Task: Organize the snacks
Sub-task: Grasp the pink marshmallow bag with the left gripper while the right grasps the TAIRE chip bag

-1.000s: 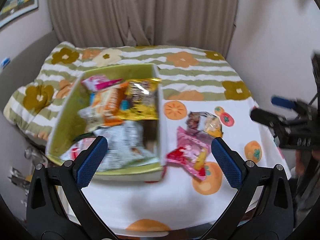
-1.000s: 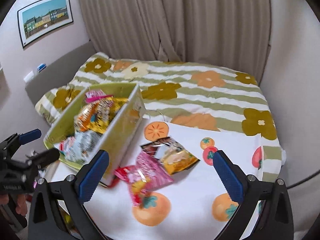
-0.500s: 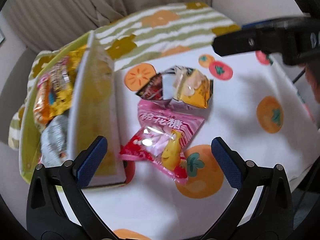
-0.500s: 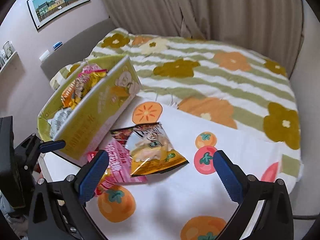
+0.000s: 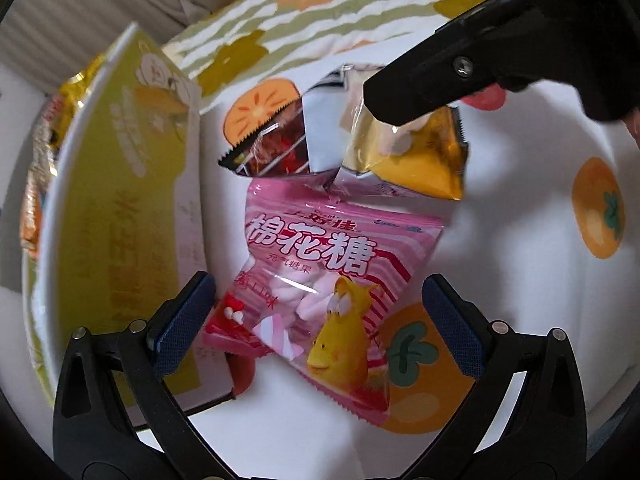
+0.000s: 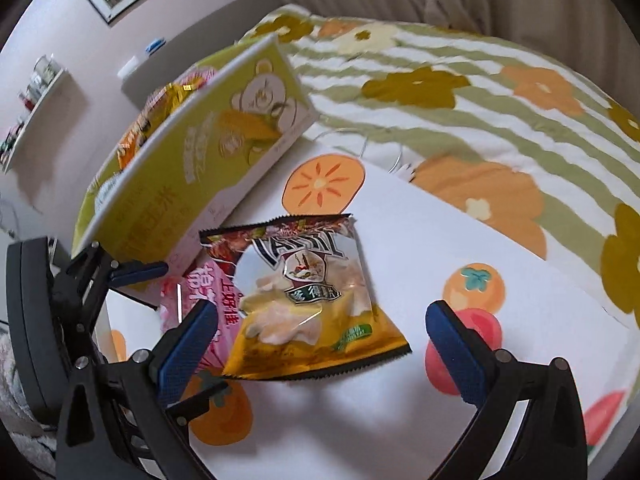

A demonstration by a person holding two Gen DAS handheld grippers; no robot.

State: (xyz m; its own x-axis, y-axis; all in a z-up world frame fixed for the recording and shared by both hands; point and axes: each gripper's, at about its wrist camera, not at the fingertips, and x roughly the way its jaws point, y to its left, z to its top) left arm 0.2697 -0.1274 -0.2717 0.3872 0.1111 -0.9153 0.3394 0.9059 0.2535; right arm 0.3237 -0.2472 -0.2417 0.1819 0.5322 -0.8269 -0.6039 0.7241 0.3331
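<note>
**Two grippers close in on last loose snack packets**

While a green carton already crammed with snacks stands at the left edge of a fruit-print cloth spread over the bed, two packets lie loose on the cloth just beside it. A pink marshmallow packet rests nearer the front edge, almost touching the carton's side wall, its long axis running diagonally from the carton toward the front right. It sits squarely between the spread fingers of the left gripper, which hovers over it with nothing held; the blue pads flank the packet's lower half without visibly touching it. Farther back, a yellow chip packet overlaps the pink packet's far end and lies ahead of the right gripper, whose fingers are likewise wide apart and empty. Its long axis runs away from that gripper toward the back of the cloth. In the left wrist view one dark finger of the right gripper crosses above the yellow packet. By position, each hand is nearer to its own packet, and the left looks closer to a grasp. Closing across the pink packet's narrow width seems the likely next move, then a short lift leftward into the carton.
</note>
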